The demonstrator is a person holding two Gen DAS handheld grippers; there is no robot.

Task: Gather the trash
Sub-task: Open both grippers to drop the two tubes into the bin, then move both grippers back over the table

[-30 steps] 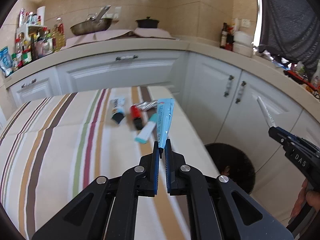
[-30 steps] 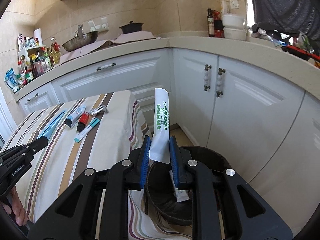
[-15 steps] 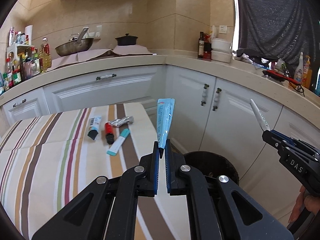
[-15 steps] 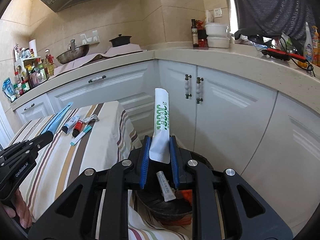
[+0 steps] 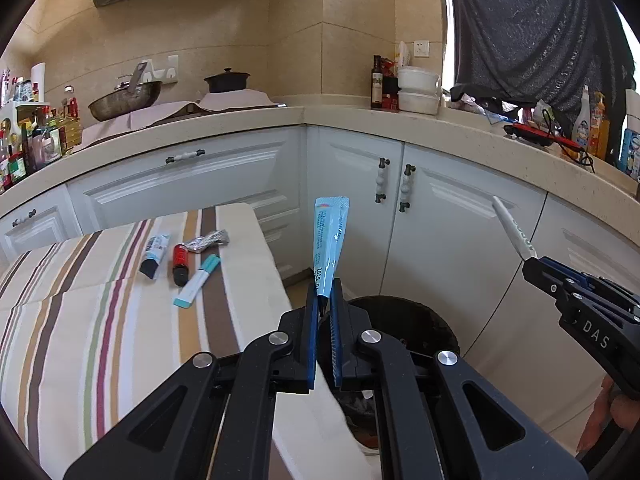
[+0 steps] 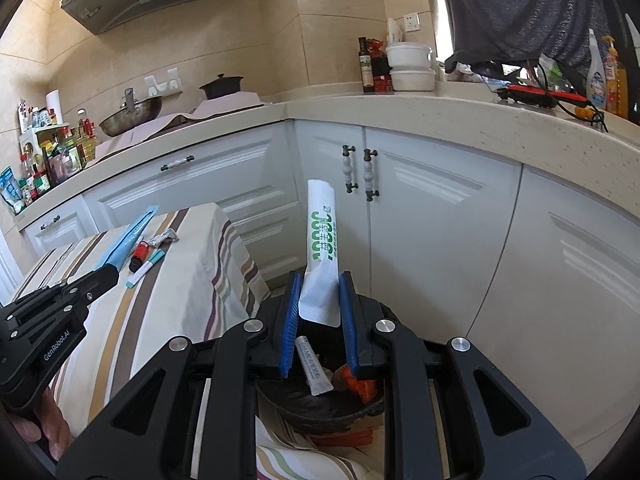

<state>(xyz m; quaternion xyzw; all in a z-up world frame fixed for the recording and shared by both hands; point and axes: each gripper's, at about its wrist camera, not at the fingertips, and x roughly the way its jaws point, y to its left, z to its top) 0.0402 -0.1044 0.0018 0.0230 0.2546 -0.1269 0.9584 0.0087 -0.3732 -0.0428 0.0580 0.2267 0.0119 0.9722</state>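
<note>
From my left wrist view, my own gripper's arms cover the near half of the bin [image 5: 404, 320], so I can't see what lies inside it. The bottom end of the blue sachet [image 5: 330, 246] is lost between the pads. The right gripper [image 5: 530, 262] shows side-on and runs off the frame edge; the white sachet [image 5: 512, 227] in it appears only as a thin edge, its print unreadable. In the right view, the bin's [image 6: 320, 408] front rim sits behind my gripper, and the orange scraps [image 6: 356, 384] in it are too covered to identify. The shelf bottles [image 6: 52, 156] are too small to tell labels.
</note>
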